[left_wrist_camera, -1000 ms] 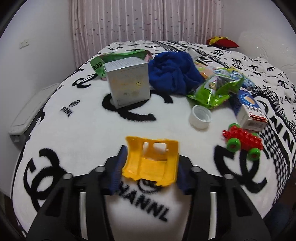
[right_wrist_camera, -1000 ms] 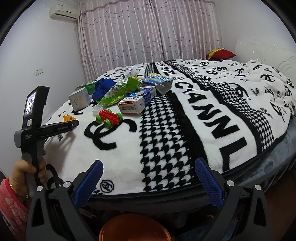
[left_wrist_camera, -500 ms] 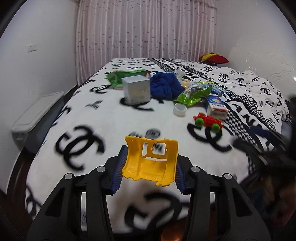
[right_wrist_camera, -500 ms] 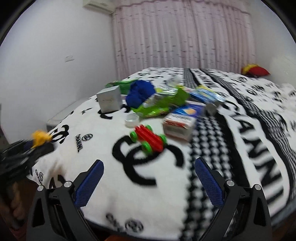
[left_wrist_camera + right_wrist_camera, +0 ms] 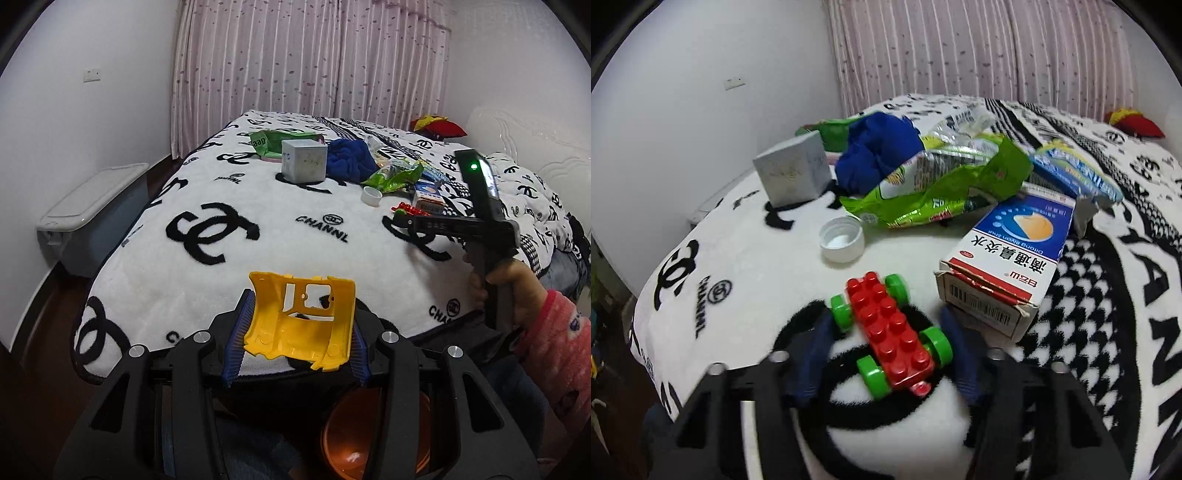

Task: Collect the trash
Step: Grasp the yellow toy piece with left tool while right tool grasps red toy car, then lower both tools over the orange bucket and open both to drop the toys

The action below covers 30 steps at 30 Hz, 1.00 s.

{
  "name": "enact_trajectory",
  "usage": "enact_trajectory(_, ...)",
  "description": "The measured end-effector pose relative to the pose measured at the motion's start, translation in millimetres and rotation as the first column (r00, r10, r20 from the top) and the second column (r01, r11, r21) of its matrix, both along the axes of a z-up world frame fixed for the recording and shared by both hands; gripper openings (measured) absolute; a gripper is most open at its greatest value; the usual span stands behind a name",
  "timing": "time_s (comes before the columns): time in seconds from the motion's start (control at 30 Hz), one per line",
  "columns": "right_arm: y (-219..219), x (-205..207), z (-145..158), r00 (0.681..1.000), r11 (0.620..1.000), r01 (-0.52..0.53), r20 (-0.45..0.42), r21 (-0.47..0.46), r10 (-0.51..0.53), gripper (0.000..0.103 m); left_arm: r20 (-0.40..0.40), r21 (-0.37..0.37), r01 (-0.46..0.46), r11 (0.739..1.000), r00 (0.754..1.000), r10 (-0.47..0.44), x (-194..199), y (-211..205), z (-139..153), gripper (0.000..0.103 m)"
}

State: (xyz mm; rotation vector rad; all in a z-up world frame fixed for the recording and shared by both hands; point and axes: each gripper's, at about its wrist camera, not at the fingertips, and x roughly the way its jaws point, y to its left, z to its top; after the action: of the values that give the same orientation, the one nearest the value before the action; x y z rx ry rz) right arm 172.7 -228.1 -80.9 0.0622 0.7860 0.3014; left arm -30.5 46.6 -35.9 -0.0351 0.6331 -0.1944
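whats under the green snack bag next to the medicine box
The green snack bag lies crumpled on the blanket, overlapping the blue cloth. Whatever sits beneath it is covered.

Even, soft indoor light fills both views, and the white walls glow without hard shadows. Fisheye bending curves the curtain [image 5: 314, 55] and darkens every corner. In the right wrist view the right gripper [image 5: 890, 350] smears with motion blur while the blanket [image 5: 746, 266] stays fairly sharp. A green indicator light flares far right in the left view.
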Motion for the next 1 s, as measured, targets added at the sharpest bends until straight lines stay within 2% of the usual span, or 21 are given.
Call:
enact_trajectory(0.07, -4, -4, 2, 1.000, 0.999, -0.002, -0.001, 0.037, 0.002, 0.040, 0.008, 0.008, 0.004, 1.000, 1.000, -0.004, -1, -1, 2, 0.045)
enact_trajectory(0.1, -5, -7, 3, 1.000, 0.999, -0.002, -0.004, 0.047, 0.002, 0.038, 0.007, 0.007, 0.006, 1.000, 1.000, -0.006, -1, -2, 2, 0.045)
enact_trajectory(0.3, -12, -34, 10, 1.000, 0.998, -0.011, 0.013, 0.061, 0.010, 0.038, -0.005, -0.008, 0.015, 1.000, 1.000, -0.015, -1, -6, 3, 0.045)
enact_trajectory(0.5, -18, -88, 27, 0.998, 0.997, -0.049, 0.036, 0.062, 0.047, 0.038, -0.022, 0.000, 0.044, 0.999, 0.999, -0.044, 0, -17, 1, 0.045)
enact_trajectory(0.63, -21, -139, 29, 0.997, 0.996, -0.077, 0.026, 0.051, 0.075, 0.038, -0.066, -0.002, 0.138, 0.990, 0.988, -0.138, -4, -32, -8, 0.045)
enact_trajectory(0.7, -22, -162, 23, 0.997, 0.996, -0.083, 0.010, 0.039, 0.082, 0.038, -0.117, 0.006, 0.211, 0.977, 0.971, -0.209, -5, -45, -19, 0.045)
enact_trajectory(0.83, -27, -202, -8, 0.994, 0.997, -0.064, -0.082, 0.039, 0.067, 0.038, -0.262, 0.019, 0.329, 0.944, 0.913, -0.313, -9, -76, -62, 0.045)
enact_trajectory(0.9, -26, -210, -27, 0.988, 0.998, -0.042, -0.144, 0.043, 0.048, 0.038, -0.328, 0.018, 0.362, 0.932, 0.883, -0.336, -11, -88, -84, 0.045)
enact_trajectory(0.93, -27, -214, -40, 0.983, 0.999, -0.027, -0.181, 0.044, 0.034, 0.038, -0.368, 0.002, 0.381, 0.925, 0.860, -0.354, -11, -95, -98, 0.045)
enact_trajectory(1.0, -26, -216, -64, 0.968, 0.999, 0.004, -0.251, 0.033, 0.004, 0.038, -0.431, -0.013, 0.391, 0.920, 0.828, -0.358, -8, -104, -121, 0.045)
